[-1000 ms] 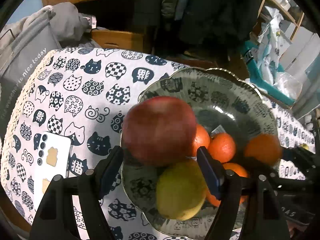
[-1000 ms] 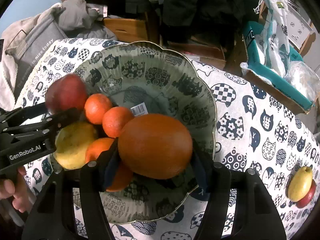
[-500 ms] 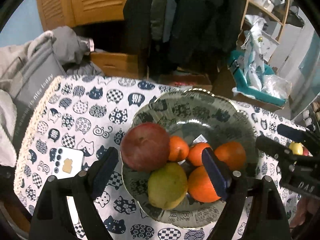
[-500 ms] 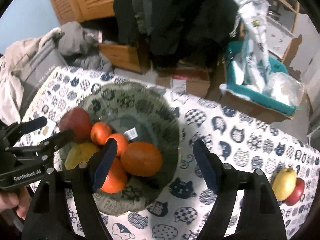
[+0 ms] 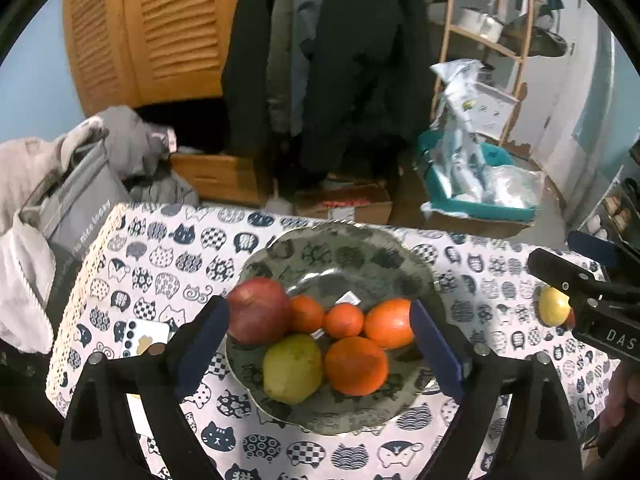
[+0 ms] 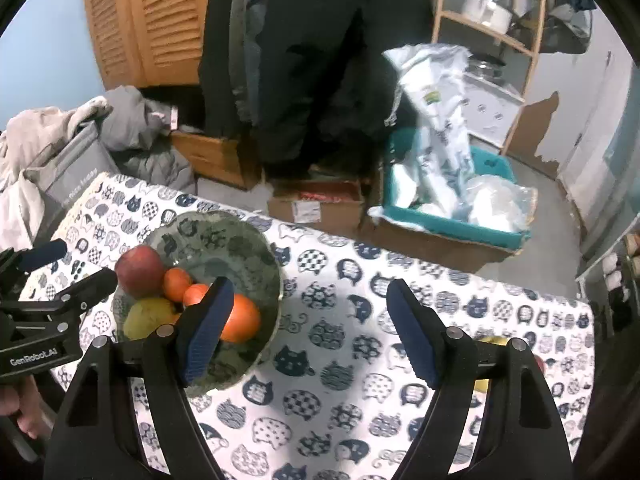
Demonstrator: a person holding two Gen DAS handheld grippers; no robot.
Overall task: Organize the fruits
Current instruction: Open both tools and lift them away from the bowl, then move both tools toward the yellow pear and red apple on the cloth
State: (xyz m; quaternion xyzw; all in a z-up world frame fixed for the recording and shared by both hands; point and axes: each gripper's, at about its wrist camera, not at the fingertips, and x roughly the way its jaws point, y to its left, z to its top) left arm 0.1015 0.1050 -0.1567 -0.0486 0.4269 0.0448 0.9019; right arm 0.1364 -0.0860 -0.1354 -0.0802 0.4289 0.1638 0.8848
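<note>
A patterned green bowl (image 5: pixel 344 252) on the cat-print tablecloth holds a red apple (image 5: pixel 259 310), a yellow-green pear (image 5: pixel 292 368) and several oranges (image 5: pixel 356 365). My left gripper (image 5: pixel 319 340) is open and empty, raised above the bowl. My right gripper (image 6: pixel 308 328) is open and empty, raised over the cloth right of the bowl (image 6: pixel 240 248). A yellow-and-red fruit (image 5: pixel 554 311) lies on the cloth at the right; in the right wrist view it (image 6: pixel 493 340) is mostly hidden behind my right finger.
A white phone (image 5: pixel 144 338) lies on the cloth left of the bowl. A grey bag and clothes (image 5: pixel 72 200) sit past the table's left edge. Cardboard boxes (image 6: pixel 316 204) and a teal crate (image 6: pixel 452 216) stand on the floor beyond the far edge.
Both grippers let go of their fruit, the apple and an orange, into the bowl, opened, and pulled back and up. The right one has shifted to the right.
</note>
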